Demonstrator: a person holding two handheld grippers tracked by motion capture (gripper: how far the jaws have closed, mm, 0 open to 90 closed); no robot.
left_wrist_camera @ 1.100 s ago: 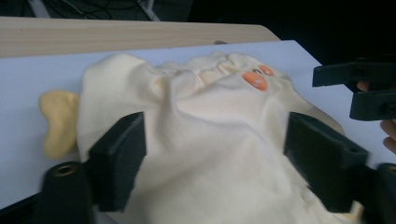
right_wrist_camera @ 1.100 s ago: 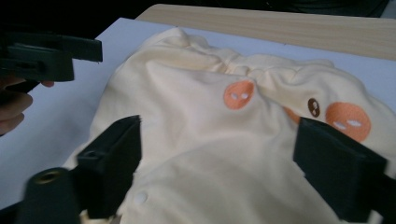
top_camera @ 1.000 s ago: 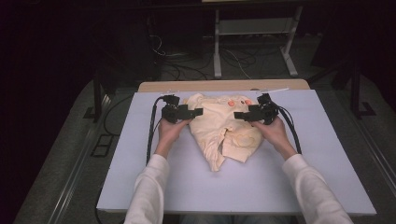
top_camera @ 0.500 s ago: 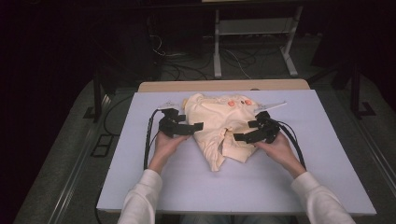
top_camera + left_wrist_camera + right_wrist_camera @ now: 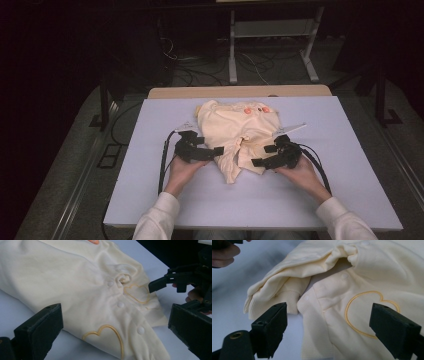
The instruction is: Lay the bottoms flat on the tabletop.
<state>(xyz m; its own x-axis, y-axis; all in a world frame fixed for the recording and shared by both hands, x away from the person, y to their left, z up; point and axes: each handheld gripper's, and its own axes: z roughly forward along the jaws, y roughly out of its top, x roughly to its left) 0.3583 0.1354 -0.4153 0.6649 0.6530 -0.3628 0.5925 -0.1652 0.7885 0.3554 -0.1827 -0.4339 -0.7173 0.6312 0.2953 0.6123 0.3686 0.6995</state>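
My left gripper [image 5: 218, 150] sits with its jaws spread wide, holding nothing, tips just at the left edge of the cream garment [image 5: 239, 131]. My right gripper [image 5: 264, 155] is spread open too, at the garment's lower right edge. In the left gripper view the fabric between my jaws shows snap buttons [image 5: 120, 304] and a yellow stitched heart [image 5: 107, 333], cut off at the bottom edge. In the right gripper view a ribbed cuff [image 5: 274, 303] lies beside another heart [image 5: 368, 312], partly hidden behind my jaw. The garment lies crumpled at the middle of the pale table [image 5: 150, 165]; two orange marks [image 5: 255, 109] near its far edge are too small to make out.
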